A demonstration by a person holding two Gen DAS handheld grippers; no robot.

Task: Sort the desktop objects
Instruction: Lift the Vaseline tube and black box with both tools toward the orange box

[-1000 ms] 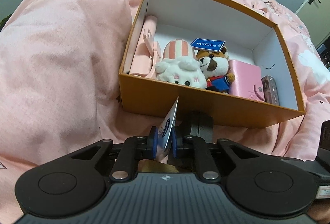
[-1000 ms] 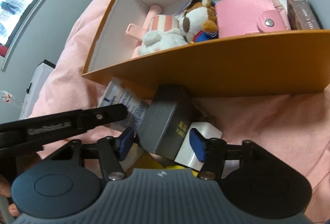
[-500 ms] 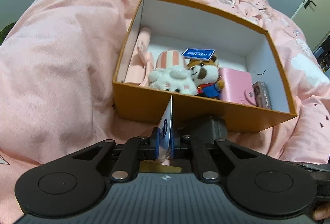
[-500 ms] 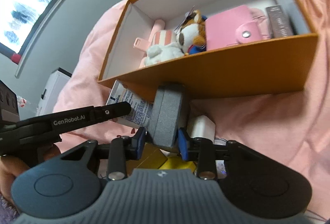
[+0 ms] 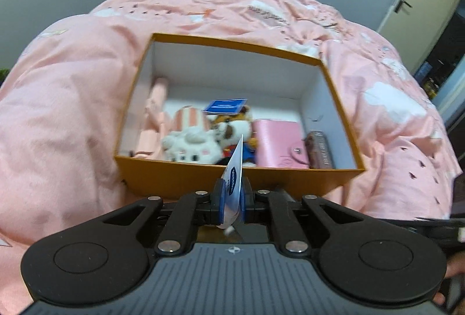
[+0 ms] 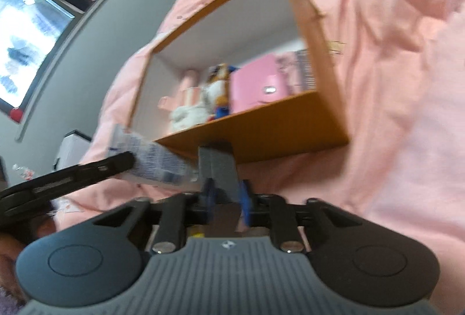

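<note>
Desktop objects mostly sit in the orange box (image 5: 203,181) on the pink quilt (image 5: 72,111), just ahead of both hand-held grippers. Left gripper (image 5: 231,199) has its blue pads pressed together on a thin white-and-blue tube (image 5: 234,178), pinched edge-on and sticking up between the pads, its top edge overlapping the box's near wall in the left wrist view. From the right wrist view the same tube (image 6: 151,161) shows flat, with small print, held at the tip of the left gripper's black finger (image 6: 116,162), off to the right gripper's left. Right gripper (image 6: 226,199) is clamped on a dark grey block (image 6: 218,167); the block stands up between the blue pads, right in front of the box's near wall, touching or apart I cannot tell. Inside the box, beyond the left gripper: a pale pink item (image 5: 154,117) along the left wall, a white plush (image 5: 191,145) with a striped pink-and-white piece (image 5: 190,117) behind it, a brown-and-white plush dog (image 5: 235,129) with a blue tag (image 5: 225,106) above its head, a pink snap wallet (image 5: 279,143), and a dark brownish small box (image 5: 319,149) by the right wall. Both views are blurred. A bit of a hand (image 5: 453,271) shows at the far right edge of the left wrist view.
</note>
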